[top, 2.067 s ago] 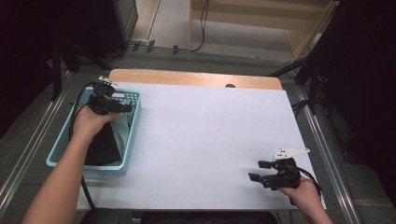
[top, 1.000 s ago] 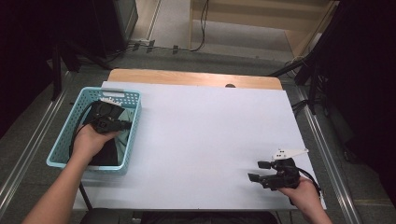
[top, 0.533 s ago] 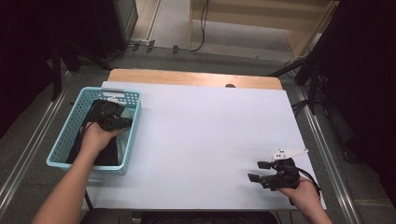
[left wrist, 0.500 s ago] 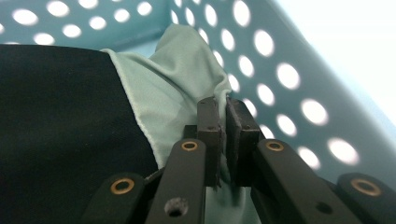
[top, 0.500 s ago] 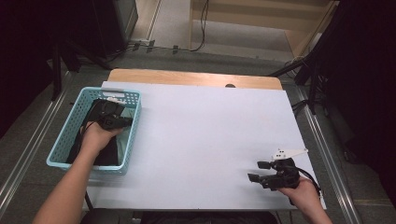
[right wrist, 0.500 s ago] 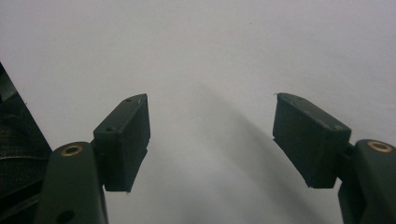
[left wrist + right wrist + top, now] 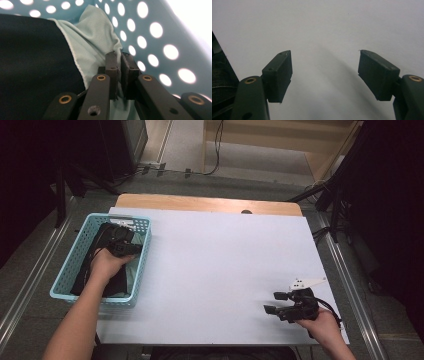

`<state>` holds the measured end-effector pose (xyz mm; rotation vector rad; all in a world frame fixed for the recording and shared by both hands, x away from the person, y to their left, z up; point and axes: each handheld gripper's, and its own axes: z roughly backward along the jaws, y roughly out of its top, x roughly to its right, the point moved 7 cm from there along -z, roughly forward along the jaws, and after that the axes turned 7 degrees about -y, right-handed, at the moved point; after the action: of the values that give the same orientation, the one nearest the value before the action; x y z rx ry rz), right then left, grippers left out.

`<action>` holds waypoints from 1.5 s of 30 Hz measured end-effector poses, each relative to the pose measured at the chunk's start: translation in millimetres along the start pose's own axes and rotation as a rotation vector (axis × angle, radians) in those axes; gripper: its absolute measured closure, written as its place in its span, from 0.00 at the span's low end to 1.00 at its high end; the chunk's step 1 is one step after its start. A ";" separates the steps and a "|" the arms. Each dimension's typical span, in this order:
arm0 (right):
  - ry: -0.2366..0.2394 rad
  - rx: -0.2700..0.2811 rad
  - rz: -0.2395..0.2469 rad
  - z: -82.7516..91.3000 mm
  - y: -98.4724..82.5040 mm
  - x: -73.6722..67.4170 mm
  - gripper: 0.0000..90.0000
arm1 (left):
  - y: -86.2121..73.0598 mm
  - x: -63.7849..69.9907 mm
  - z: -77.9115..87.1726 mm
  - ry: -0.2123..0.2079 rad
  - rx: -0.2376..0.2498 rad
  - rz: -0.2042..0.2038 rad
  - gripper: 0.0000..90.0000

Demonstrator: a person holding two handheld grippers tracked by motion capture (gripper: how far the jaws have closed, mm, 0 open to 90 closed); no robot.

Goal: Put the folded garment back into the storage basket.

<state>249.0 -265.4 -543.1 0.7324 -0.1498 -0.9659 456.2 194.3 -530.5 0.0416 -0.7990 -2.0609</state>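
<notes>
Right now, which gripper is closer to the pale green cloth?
Left. The left gripper is in the blue basket, shut on the pale green cloth; the right gripper rests across the table.

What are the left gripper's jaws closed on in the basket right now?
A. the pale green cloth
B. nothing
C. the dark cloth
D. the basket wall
A: in the left gripper view the left gripper pinches a fold of the pale green cloth, beside the dark cloth.
</notes>
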 end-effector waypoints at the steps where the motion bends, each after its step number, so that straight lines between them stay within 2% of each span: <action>1: 0.000 -0.005 -0.001 -0.7 0.0 0.7 0.29 | -1.3 0.1 -0.2 -0.007 -0.002 0.006 0.96; 4: 0.006 -0.004 -0.003 -2.3 0.3 1.0 0.29 | -2.7 -0.1 0.4 -0.024 -0.004 0.015 0.96; 7: 0.007 -0.006 0.001 -1.7 -0.8 0.2 0.29 | -1.1 -2.6 -1.4 -0.004 -0.001 -0.005 0.96; 11: 0.000 -0.003 -0.009 1.1 -2.1 0.1 0.29 | 2.1 -7.1 -2.8 0.012 0.034 0.008 0.95; 14: -0.004 0.002 -0.007 2.3 -1.5 -1.2 0.29 | 1.9 -4.4 -3.0 0.014 0.032 0.000 0.93; 16: -0.007 0.001 -0.002 2.3 -0.7 -3.4 0.29 | 2.0 -3.2 -1.6 0.013 0.025 0.009 0.90; 18: -0.006 -0.001 -0.001 2.6 -0.2 -6.0 0.29 | 3.2 -2.4 1.1 0.029 0.021 0.013 0.89; 22: -0.011 0.003 0.002 3.6 0.1 -5.9 0.29 | 6.1 -1.6 7.2 -0.002 0.043 0.075 0.84; 26: -0.009 0.003 0.000 3.4 -0.2 -4.4 0.29 | 9.1 -2.8 16.6 -0.037 0.071 0.105 0.79; 28: -0.009 0.005 -0.001 3.6 0.1 -4.3 0.29 | 10.2 -1.8 20.1 -0.064 0.077 0.108 0.74; 31: -0.006 0.006 0.002 3.6 1.0 -4.5 0.29 | 11.0 0.7 25.5 -0.051 0.080 0.096 0.69; 34: -0.002 0.005 0.005 3.3 2.0 -5.5 0.29 | 12.5 1.1 34.5 -0.076 0.102 0.112 0.60; 38: -0.001 0.004 0.012 2.1 2.3 -5.9 0.29 | 14.9 4.5 44.6 -0.091 0.125 0.099 0.50; 45: -0.002 0.003 0.014 2.4 2.9 -6.6 0.29 | 16.5 12.0 55.8 -0.106 0.115 0.093 0.43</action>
<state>246.2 -260.4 -538.2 0.7323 -0.1585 -0.9531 443.5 207.9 -474.1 -0.0403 -0.9666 -1.9412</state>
